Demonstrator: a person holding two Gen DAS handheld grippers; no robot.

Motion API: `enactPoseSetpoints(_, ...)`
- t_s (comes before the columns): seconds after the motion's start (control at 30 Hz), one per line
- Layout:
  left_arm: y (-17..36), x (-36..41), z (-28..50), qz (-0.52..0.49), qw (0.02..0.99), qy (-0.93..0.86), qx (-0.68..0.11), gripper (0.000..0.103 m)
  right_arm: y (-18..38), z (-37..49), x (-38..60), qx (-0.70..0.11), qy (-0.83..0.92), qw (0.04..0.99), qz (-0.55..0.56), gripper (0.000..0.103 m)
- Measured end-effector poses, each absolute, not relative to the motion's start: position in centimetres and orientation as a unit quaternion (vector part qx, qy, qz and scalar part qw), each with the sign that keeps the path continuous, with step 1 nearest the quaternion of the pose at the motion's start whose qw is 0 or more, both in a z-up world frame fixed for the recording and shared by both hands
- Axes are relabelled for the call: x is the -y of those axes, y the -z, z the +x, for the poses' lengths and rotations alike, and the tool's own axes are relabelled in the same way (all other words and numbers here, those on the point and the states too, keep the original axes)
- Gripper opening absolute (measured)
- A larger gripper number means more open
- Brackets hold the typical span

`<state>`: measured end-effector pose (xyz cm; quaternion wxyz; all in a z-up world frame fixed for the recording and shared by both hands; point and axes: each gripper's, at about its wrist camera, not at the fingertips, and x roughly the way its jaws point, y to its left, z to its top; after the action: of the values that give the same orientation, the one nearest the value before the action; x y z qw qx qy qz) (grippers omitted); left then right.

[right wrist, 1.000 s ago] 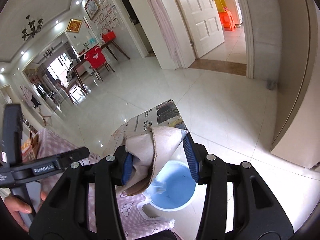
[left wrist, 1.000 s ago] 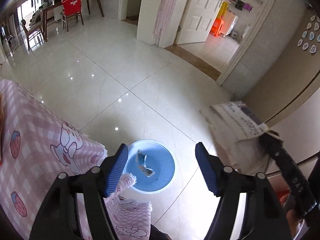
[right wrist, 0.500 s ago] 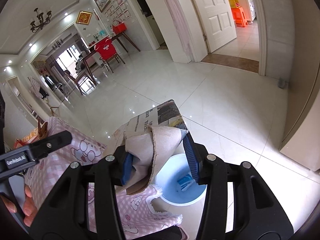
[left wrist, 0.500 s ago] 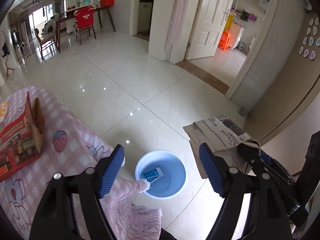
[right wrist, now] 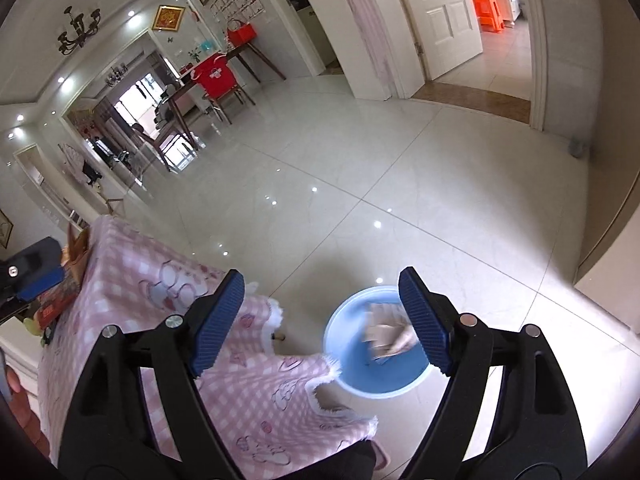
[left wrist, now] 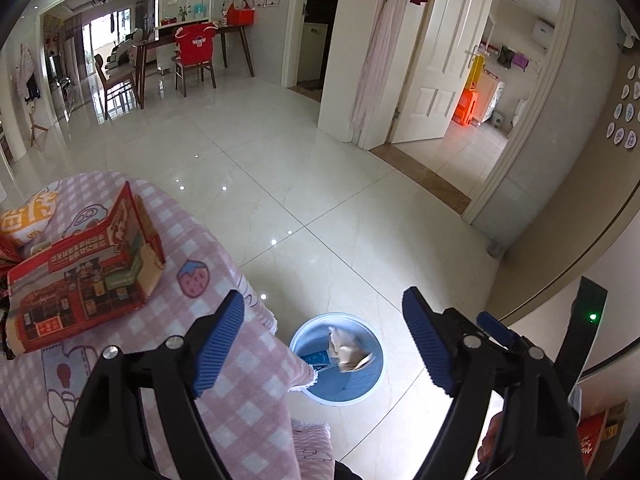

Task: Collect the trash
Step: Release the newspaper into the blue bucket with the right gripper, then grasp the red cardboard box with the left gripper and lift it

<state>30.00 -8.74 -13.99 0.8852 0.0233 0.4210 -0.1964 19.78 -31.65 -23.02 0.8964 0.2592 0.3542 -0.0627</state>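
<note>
A round blue bin (left wrist: 374,376) (right wrist: 348,376) stands on the floor beside the table. A folded brown cardboard piece (left wrist: 346,350) (right wrist: 386,334) lies blurred inside it, beside a small blue packet (left wrist: 318,359). My right gripper (right wrist: 322,314) hangs above the bin, its jaws opening wide with nothing between them. My left gripper (left wrist: 324,330) is also opening, empty, over the table's edge. On the table lies a red printed carton (left wrist: 80,280), flattened and partly unfolded. The right gripper's fingers (left wrist: 492,326) show at the right of the left wrist view.
A pink checked cloth (left wrist: 240,368) (right wrist: 240,384) covers the table and hangs near the bin. A yellow snack bag (left wrist: 24,216) lies at the table's far left. Glossy tiled floor (left wrist: 320,184) stretches to doorways and a far dining table with chairs (left wrist: 192,64).
My right gripper opened and the cardboard piece dropped from it into the blue bin. My left gripper rose and drew back, widening, so the red carton came into view.
</note>
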Motion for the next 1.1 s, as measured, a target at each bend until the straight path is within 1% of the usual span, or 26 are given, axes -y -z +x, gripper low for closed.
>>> enactPoseSetpoints(0.23,12.5,4.5,27.9,0.013,0.896,0.18,-0.406,0.08,18.9,18.3,27.8,-0.33,0.015,0.913,0.24,0.078)
enactPoseSetpoints(0.43,11.3,-1.3,26.0,0.006,0.912,0.134,-0.387,0.082,15.3,17.8,22.0,-0.313,-0.044,0.928,0.196,0.079)
enactPoseSetpoints(0.57,11.5,-7.0,25.5,-0.037,0.916,0.091,-0.389,0.083,14.6,18.2,19.0,-0.316,-0.071,0.929,0.177,0.079)
enactPoseSetpoints(0.63,11.8,-10.3,25.7,-0.071,0.915,0.066,-0.391,0.083,14.5,18.4,17.6,-0.317,-0.08,0.929,0.171,0.079)
enactPoseSetpoints(0.8,13.2,-15.7,27.1,-0.157,0.903,0.049,-0.396,0.083,14.1,20.1,14.6,-0.322,-0.101,0.929,0.154,0.079)
enactPoseSetpoints(1.03,15.9,-17.6,30.2,-0.203,0.886,0.045,-0.413,0.083,14.0,22.5,12.4,-0.325,-0.114,0.927,0.146,0.08)
enactPoseSetpoints(1.1,16.3,-17.1,31.1,-0.201,0.883,0.044,-0.422,0.083,14.2,23.0,12.5,-0.326,-0.117,0.927,0.146,0.08)
